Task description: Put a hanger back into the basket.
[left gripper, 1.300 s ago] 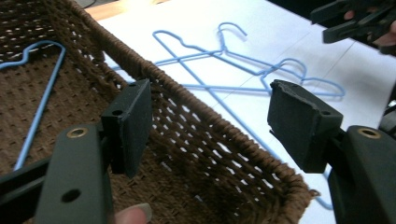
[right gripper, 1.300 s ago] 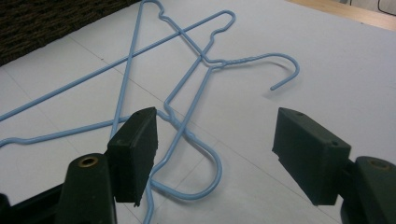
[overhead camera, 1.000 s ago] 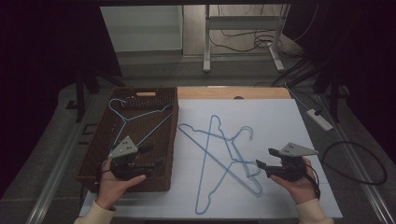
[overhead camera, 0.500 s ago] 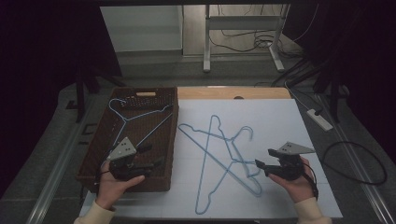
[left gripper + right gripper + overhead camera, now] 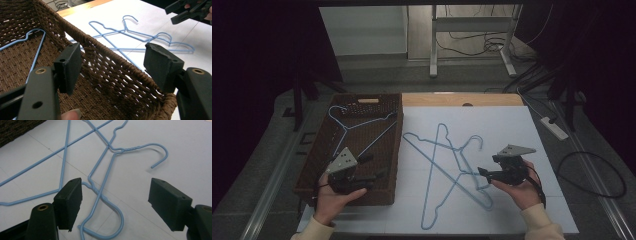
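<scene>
We see two blue wire hangers (image 5: pixel 447 170) lying crossed on the white tabletop (image 5: pixel 522 125), just left of the right claw (image 5: pixel 482 172). In the right gripper view the hook of the near hanger (image 5: pixel 110 215) curls on the sheet between that claw's two pads, apart from both; the far hanger's hook (image 5: pixel 157 155) lies beyond them. The right claw's jaws stand wide and have just been opening, with the hook under the gap but not pressed.

A third blue hanger (image 5: pixel 357 125) lies inside the brown woven basket (image 5: pixel 377 102) at the left. The left claw (image 5: pixel 379 167) hangs over the basket's near right corner, jaws wide, holding nothing; in the left gripper view the basket's right wall (image 5: pixel 120 72) runs between its pads (image 5: pixel 70 67).

Both hands come in from the near edge. The right hand (image 5: pixel 519 187) cups its gripper from below and points it left, roughly level. The left hand (image 5: pixel 332 195) grips its tool pointing right and far.

The hangers are thin bent wire with twisted necks; the basket is coarse wicker with a handle slot in its far wall; the pads are matte black blocks.
</scene>
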`<state>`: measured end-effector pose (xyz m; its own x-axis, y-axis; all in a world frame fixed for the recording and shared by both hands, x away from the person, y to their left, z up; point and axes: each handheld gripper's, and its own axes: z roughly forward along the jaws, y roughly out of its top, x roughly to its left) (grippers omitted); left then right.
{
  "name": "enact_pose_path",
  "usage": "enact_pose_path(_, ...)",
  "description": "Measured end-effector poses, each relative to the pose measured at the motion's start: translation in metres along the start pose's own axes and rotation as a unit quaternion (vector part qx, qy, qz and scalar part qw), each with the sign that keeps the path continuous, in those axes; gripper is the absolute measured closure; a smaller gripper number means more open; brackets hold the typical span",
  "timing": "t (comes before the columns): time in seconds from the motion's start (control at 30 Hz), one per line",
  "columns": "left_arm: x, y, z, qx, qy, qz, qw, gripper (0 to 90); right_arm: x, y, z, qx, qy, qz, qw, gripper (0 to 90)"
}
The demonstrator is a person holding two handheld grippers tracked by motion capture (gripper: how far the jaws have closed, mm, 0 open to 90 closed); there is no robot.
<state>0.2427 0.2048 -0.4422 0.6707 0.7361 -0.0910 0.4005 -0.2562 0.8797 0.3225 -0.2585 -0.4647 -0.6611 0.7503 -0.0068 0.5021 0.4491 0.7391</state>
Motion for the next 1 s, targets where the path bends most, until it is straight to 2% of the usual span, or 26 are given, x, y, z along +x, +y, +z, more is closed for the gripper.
enact_pose_path(0.33, -0.001, 0.000, 0.001, 0.002, -0.001, 0.001, 1.0000, 31.7, 0.003, 0.020, 0.021, 0.048, -0.003, -0.006, 0.9988, 28.9)
enact_pose_path(0.47, -0.001, -0.001, 0.003, 0.006, -0.001, 0.002, 1.0000, 31.7, 0.003, 0.031, 0.036, 0.075, -0.005, -0.008, 0.9972, 29.9)
enact_pose_path(0.7, -0.002, -0.002, 0.004, 0.008, -0.001, 0.002, 1.0000, 31.7, 0.002, 0.043, 0.062, 0.120, -0.009, -0.001, 0.9927, 34.7)
enact_pose_path(0.83, -0.002, -0.002, 0.004, 0.010, 0.000, 0.003, 1.0000, 31.6, 0.001, 0.045, 0.079, 0.152, -0.013, 0.005, 0.9882, 38.0)
enact_pose_path(0.93, -0.002, -0.002, 0.004, 0.010, 0.000, 0.003, 0.9999, 31.6, 0.000, 0.045, 0.089, 0.170, -0.015, 0.012, 0.9853, 40.6)
enact_pose_path(1.0, -0.002, -0.003, 0.004, 0.011, 0.000, 0.003, 0.9999, 31.6, 0.000, 0.045, 0.091, 0.174, -0.015, 0.014, 0.9846, 41.2)
